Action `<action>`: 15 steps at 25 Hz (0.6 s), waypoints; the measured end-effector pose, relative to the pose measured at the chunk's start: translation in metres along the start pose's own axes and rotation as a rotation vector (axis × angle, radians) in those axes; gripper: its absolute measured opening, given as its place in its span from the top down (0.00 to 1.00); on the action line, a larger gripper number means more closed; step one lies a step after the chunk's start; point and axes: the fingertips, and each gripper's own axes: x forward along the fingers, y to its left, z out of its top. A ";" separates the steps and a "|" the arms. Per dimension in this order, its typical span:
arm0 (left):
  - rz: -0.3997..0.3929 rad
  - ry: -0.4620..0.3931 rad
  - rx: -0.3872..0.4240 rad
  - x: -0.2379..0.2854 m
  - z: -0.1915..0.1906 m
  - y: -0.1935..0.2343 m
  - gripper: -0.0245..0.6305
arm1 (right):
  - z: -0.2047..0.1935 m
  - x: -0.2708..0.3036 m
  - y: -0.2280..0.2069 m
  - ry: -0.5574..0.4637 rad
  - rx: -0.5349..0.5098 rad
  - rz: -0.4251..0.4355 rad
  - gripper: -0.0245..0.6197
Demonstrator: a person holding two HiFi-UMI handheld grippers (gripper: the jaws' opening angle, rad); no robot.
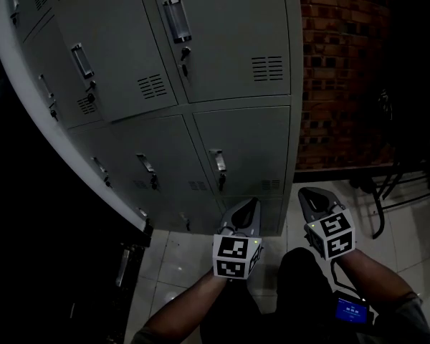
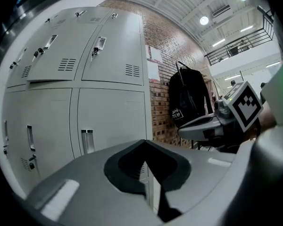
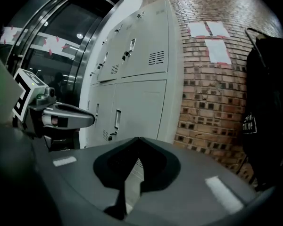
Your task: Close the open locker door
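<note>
A bank of grey lockers (image 1: 222, 56) fills the head view, and every door there looks flush. In the left gripper view one upper door (image 2: 54, 62) seems to have its lower edge slightly proud; I cannot tell if it is ajar. My left gripper (image 1: 254, 202) hangs low in front of the bottom row, jaws together with nothing between them (image 2: 144, 141). Beside it on the right, my right gripper (image 1: 303, 190) is also shut and empty (image 3: 138, 138). Neither touches a door.
A brick wall (image 1: 344, 70) stands right of the lockers, with papers (image 3: 210, 36) stuck on it. A black backpack (image 2: 188, 98) hangs on a rack (image 1: 387, 185) at the right. A curved metal frame (image 1: 72, 149) borders the lockers on the left. The floor is pale tile (image 1: 179, 256).
</note>
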 end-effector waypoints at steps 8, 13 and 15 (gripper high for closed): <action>-0.058 0.033 0.003 -0.022 -0.013 -0.057 0.96 | -0.025 -0.075 -0.003 -0.002 0.038 -0.024 0.95; -0.086 0.049 0.009 -0.033 -0.024 -0.082 0.96 | -0.041 -0.116 0.000 -0.004 0.050 -0.037 0.95; -0.089 0.053 0.002 -0.035 -0.027 -0.087 0.96 | -0.047 -0.128 0.001 0.003 0.056 -0.038 0.95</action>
